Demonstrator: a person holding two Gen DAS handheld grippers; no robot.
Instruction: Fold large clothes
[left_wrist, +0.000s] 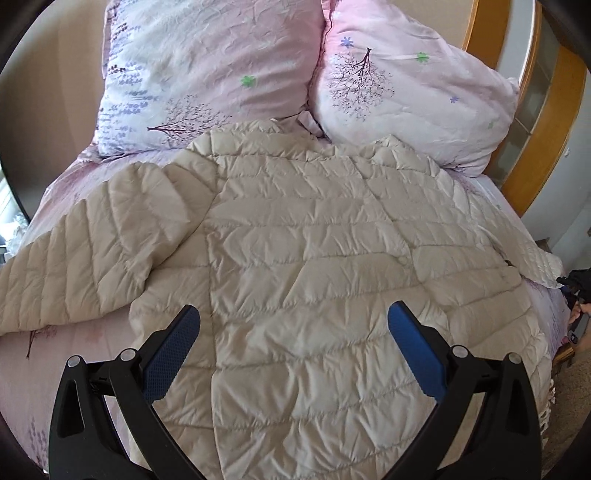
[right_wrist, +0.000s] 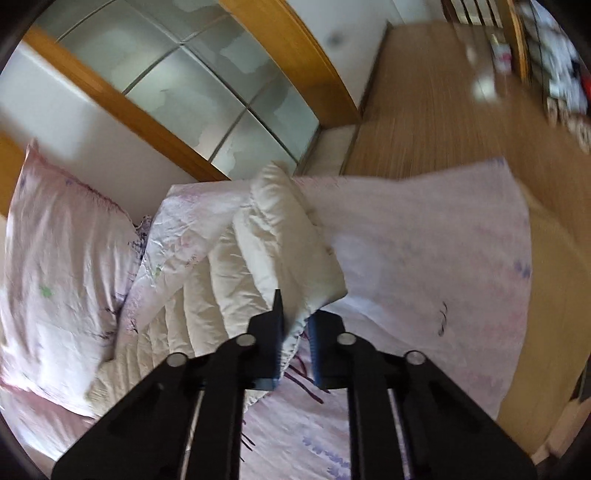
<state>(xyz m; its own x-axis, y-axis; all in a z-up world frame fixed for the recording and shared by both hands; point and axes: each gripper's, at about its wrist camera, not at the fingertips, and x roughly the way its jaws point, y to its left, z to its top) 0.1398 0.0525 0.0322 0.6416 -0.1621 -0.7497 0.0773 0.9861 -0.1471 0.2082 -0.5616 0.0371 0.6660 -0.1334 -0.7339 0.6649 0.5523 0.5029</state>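
Surface: pink floral bed (left_wrist: 92, 343), two pillows (left_wrist: 207, 74) behind.
Jacket: cream quilted jacket (left_wrist: 295, 240) spread flat.
Left gripper (left_wrist: 293, 325): spread, above hem.
Right gripper (right_wrist: 295, 332): pinching sleeve cuff (right_wrist: 295, 258).

No legible text, label, brand, number or sign appears in either view. The pillowcases (left_wrist: 207, 70) and the bed sheet (right_wrist: 424, 258) carry only printed tree and flower motifs. Items on the shelf at 1 o'clock in the right wrist view are too blurred to read.
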